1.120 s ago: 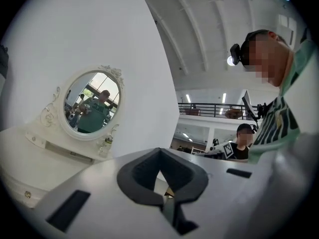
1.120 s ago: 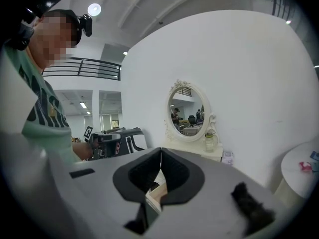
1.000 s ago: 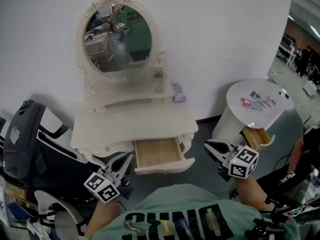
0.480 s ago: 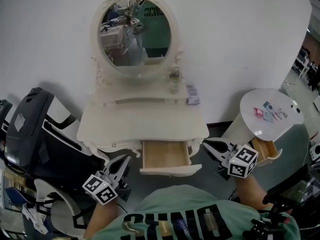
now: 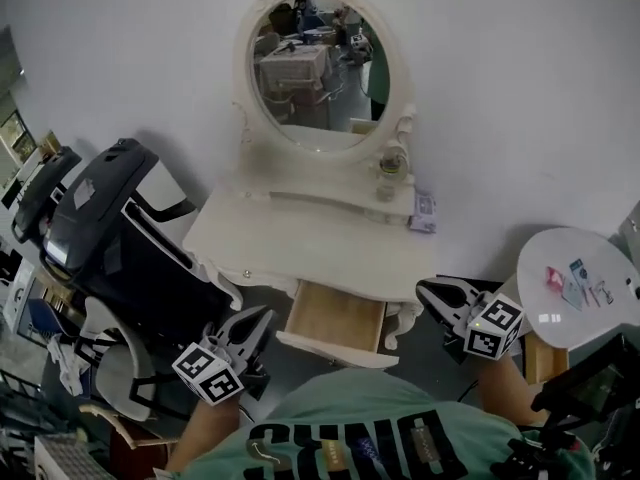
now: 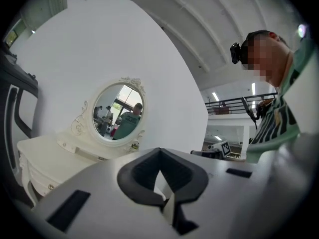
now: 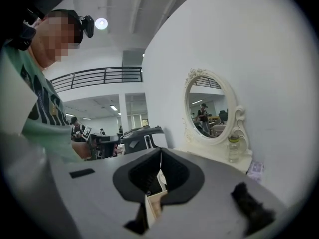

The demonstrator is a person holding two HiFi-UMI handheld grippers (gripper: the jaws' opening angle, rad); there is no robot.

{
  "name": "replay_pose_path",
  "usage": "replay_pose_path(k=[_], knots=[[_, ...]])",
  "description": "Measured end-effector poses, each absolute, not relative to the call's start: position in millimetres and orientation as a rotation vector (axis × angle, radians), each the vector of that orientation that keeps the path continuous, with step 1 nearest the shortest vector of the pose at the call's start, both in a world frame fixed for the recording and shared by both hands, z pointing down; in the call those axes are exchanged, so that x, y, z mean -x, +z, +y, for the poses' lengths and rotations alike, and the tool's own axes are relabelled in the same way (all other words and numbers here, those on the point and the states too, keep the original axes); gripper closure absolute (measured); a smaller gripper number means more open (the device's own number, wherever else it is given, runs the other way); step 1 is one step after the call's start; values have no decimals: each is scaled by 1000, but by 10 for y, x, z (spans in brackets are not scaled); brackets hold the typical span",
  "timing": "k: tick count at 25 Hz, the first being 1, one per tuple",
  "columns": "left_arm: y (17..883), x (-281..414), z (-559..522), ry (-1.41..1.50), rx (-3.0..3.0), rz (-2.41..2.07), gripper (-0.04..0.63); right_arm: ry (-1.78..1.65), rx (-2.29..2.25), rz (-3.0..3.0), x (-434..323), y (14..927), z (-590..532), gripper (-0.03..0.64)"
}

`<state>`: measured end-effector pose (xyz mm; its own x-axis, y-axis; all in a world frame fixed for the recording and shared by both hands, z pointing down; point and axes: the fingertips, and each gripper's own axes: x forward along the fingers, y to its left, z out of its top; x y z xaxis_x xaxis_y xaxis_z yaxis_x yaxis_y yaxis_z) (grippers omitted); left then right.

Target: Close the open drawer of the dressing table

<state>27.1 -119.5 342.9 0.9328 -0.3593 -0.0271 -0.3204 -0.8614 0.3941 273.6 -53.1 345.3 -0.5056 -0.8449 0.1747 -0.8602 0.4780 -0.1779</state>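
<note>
Dressing table (image 5: pixel 300 230): white, against the wall, oval mirror (image 5: pixel 318 68) on top.

Drawer (image 5: pixel 336 318): centre-front under the tabletop, pulled out toward me. Pale wood inside, no contents visible. Not yet closed.

My left gripper (image 5: pixel 258 317): low, to the left of the drawer, tips near its left front corner. No contact w/ drawer as far as the head view shows. Jaws together per the left gripper view, nothing betw. them.

My right gripper (image 5: pixel 428 291): to the right of the drawer, tips near the table's right front corner, apart from the drawer front. Jaws closed, nothing held. A pale wood edge shows thru the cut-out behind the jaws in the right gripper view.

Misc:
- Small clear bottle (image 5: pixel 391 173) on the raised shelf below the mirror, right side.
- Small patterned packet (image 5: pixel 424 211) near it, at the shelf's right end.
- Black chair (image 5: pixel 115 233) to the left of the table, close to it.
- Round white side table (image 5: pixel 575 288) w/ small items on top, far right, well apart from the drawer.
</note>
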Motion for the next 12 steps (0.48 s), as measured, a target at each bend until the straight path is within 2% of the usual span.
replay_pose_path(k=[6, 12], knots=[[3448, -434, -839, -142, -2653, -707, 598, 389, -1290, -2776, -2892, 3565, -653, 604], [3566, -154, -462, -132, -2554, -955, 598, 438, -1003, -2870, -2558, 3756, -776, 605]])
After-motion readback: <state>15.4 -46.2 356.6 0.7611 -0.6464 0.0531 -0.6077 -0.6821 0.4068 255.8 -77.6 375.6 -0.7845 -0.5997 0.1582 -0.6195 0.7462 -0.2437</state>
